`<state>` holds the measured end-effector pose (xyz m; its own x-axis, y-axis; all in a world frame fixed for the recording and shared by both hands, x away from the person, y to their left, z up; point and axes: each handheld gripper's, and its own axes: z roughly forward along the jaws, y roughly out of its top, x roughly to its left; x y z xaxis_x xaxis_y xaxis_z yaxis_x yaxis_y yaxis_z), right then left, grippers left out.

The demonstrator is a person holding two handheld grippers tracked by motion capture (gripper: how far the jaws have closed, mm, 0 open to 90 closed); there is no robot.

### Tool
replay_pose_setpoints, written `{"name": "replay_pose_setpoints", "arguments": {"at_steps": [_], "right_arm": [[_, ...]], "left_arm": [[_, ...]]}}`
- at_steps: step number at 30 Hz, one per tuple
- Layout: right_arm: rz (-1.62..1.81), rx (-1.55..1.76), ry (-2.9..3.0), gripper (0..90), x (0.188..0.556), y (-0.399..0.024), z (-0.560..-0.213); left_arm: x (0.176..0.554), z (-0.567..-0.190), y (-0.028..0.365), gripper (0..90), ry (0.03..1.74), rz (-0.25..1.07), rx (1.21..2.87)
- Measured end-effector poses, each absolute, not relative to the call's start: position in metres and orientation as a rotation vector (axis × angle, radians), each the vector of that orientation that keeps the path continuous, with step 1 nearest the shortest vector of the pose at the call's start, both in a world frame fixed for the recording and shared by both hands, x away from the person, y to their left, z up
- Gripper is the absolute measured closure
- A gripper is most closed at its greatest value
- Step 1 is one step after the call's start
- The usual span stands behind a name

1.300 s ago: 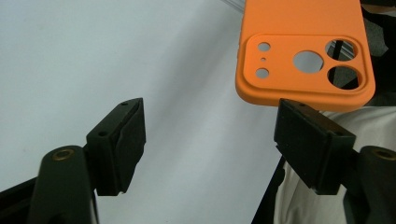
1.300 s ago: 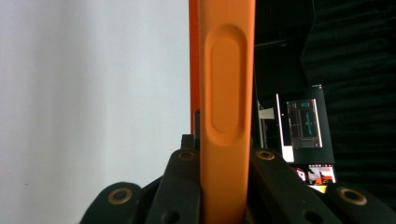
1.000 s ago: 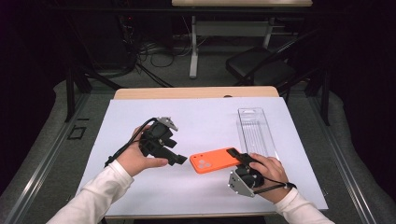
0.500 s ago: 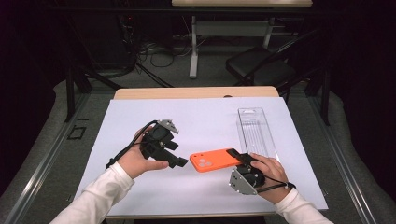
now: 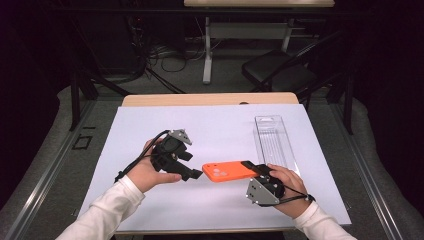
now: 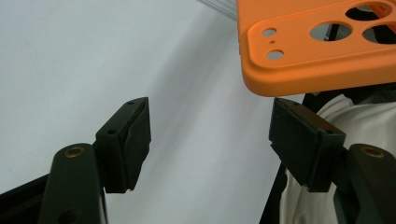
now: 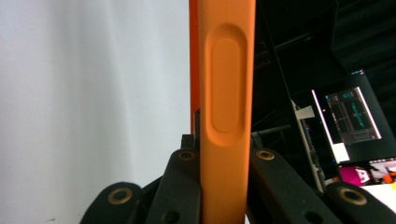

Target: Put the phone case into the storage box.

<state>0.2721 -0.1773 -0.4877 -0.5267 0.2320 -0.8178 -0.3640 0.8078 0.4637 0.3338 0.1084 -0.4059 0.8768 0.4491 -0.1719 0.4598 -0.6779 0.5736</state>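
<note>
My right gripper (image 5: 257, 170) is shut on one end of an orange phone case (image 5: 227, 171), which it holds level just above the white sheet (image 5: 220, 125). In the right gripper view the case (image 7: 227, 93) stands edge-on between the two jaws (image 7: 224, 186), its long side button facing me. My left gripper (image 5: 196, 175) is open and points at the case's free end. In the left gripper view the camera-cutout corner of the case (image 6: 317, 51) hangs just beyond and above the right pad (image 6: 299, 135), apart from both pads; nothing lies between the jaws (image 6: 210, 135).
A clear plastic package (image 5: 274, 140) lies lengthwise on the sheet at the right, just behind my right hand. The table's wooden edge (image 5: 210, 99) shows at the back. A black chair (image 5: 280, 75) and cables are on the floor beyond.
</note>
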Motion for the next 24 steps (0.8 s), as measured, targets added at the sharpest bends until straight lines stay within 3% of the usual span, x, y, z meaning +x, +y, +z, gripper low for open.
{"name": "replay_pose_setpoints", "arguments": {"at_steps": [24], "right_arm": [[1.023,0.119,2.111,87.4,0.285,-0.182,-0.481]], "left_arm": [[0.335,-0.403,0.11,34.0,0.639,0.01,2.337]]}}
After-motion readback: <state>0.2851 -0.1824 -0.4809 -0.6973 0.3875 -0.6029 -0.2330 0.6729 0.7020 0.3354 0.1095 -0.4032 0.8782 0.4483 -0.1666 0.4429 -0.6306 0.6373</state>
